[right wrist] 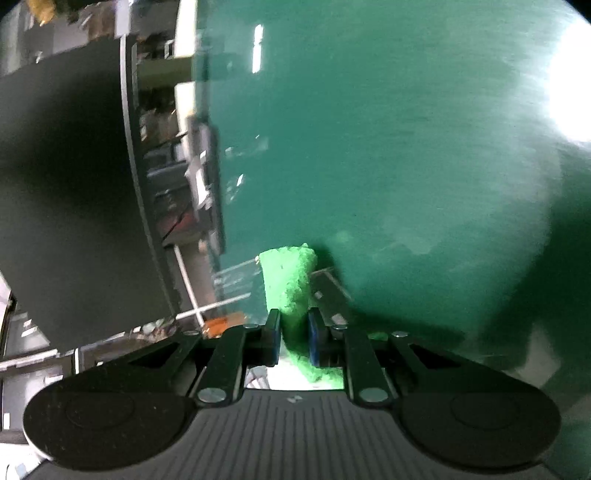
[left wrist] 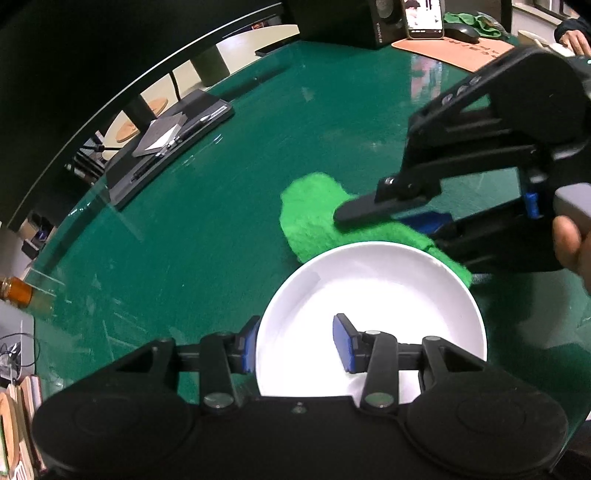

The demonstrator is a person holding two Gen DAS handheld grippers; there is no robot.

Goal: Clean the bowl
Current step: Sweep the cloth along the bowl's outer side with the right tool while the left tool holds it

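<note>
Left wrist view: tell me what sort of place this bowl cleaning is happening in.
Probably an office desk rather than a kitchen. A computer mouse sits on a tan desk mat, a phone is propped beside a speaker, and a green mat covers the table.

The bowl (left wrist: pixel 369 306) was white, round and shallow, upright on the green desk (left wrist: pixel 221 221), its inside plain and glossy. Just beyond its far rim lay the cloth (left wrist: pixel 310 218), bright green and fuzzy, bunched into a long fold, one end reaching past the bowl's right side.
</note>
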